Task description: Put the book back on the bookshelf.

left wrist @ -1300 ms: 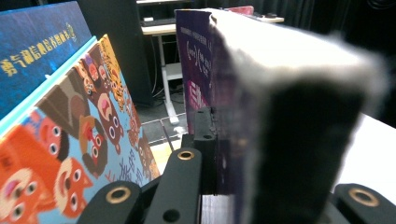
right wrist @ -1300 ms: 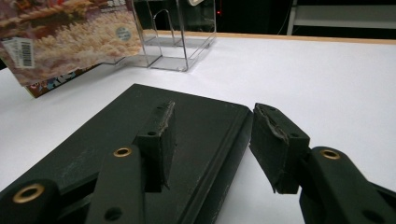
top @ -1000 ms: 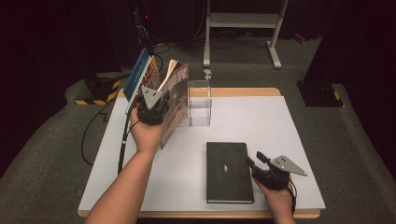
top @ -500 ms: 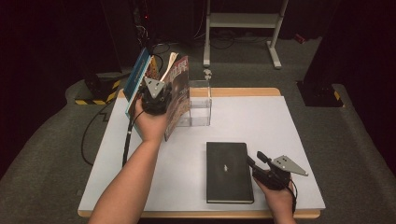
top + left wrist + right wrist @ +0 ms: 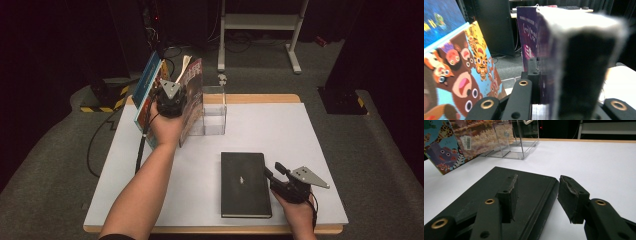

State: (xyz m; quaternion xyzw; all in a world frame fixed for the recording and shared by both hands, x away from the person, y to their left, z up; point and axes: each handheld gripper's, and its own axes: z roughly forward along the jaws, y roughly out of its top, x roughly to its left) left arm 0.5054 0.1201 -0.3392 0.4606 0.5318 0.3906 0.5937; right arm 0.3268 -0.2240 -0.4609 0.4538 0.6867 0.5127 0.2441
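Observation:
My left gripper (image 5: 173,95) is shut on a thick book (image 5: 193,97) with a reddish cover, held upright beside a clear plastic box (image 5: 214,111) at the back of the white table (image 5: 285,125). In the left gripper view the jaws of my left gripper (image 5: 574,87) clamp that book (image 5: 576,45), its purple cover against the left pad. My right gripper (image 5: 275,172) stands open by the right edge of a black book (image 5: 244,182) lying flat. In the right gripper view the black book (image 5: 486,187) has its edge between the open jaws of my right gripper (image 5: 540,195), with neither pad pressing.
A picture book with cartoon animals (image 5: 146,97) leans on its edge left of the held book, also seen as the animal book (image 5: 466,75) up close. A white metal frame (image 5: 260,25) and cables stand on the floor beyond the table. The table's right half is bare.
My left hand has carried the upright book a little to the right, closer to the clear box. The right hand and the black book have kept still.

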